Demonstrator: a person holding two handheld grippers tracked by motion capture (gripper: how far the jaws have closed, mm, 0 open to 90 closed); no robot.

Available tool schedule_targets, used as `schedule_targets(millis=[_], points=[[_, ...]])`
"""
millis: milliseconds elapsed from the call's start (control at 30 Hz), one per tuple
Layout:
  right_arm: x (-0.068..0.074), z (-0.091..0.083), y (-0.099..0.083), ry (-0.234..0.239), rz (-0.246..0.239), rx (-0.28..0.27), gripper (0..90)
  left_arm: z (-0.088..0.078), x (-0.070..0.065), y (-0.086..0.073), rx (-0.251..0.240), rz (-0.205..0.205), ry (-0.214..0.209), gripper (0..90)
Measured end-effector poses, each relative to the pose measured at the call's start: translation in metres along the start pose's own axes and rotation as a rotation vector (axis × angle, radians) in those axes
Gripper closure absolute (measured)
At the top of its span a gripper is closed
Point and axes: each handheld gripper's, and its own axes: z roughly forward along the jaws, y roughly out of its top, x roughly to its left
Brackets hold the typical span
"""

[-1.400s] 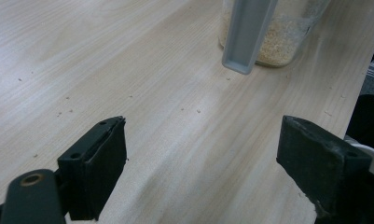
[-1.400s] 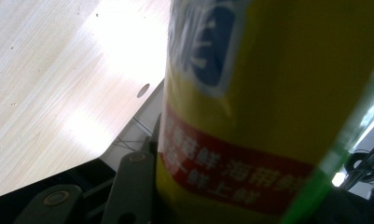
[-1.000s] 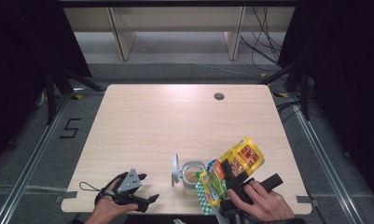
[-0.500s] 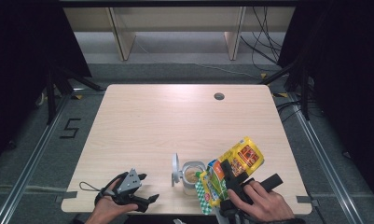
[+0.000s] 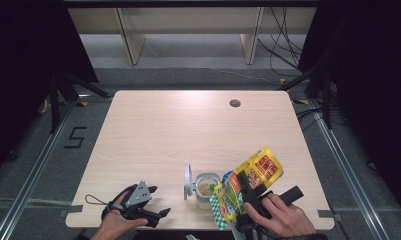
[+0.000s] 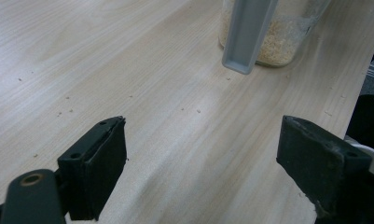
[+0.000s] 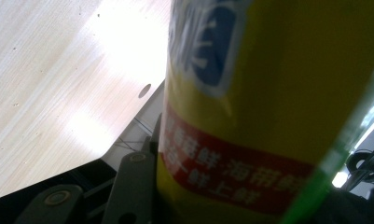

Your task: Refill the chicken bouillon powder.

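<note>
A yellow snack bag (image 5: 255,172) with a green checked end is tilted low over the near edge of the table, and my right gripper (image 5: 258,189) is shut on it. In the right gripper view the bag (image 7: 268,116) stands right against the camera, with one black jaw beside it at the lower left. Just left of the bag stands a clear container (image 5: 205,189) holding pale grains, its grey lid (image 5: 188,181) flipped up. My left gripper (image 5: 158,201) rests at the near left, open, with nothing between its jaws (image 6: 201,140). It points at the container (image 6: 273,44) and its lid (image 6: 247,32).
The wooden table (image 5: 188,130) has a small round hole (image 5: 234,103) near its far right edge. Small crumbs lie on the wood near the left gripper. Dark floor, rails and cables surround the table.
</note>
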Motion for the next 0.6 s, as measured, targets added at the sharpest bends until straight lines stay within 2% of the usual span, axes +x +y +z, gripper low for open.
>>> schedule_targets(millis=[67,100,600], points=[[0.0,0.0,-0.0001,0.0,0.0,0.001,63.6,0.0012,-0.0016,-0.0003,-0.017,-0.023,-0.004,15.2],[0.0003,-0.0002,-0.0002,-0.013,0.001,0.003,63.6,0.0011,-0.0015,-0.0003,-0.015,-0.022,-0.004,15.2],[0.0007,-0.0003,-0.0005,-0.013,0.004,0.004,63.9,0.0008,-0.0014,0.0,-0.013,-0.024,-0.003,15.2]])
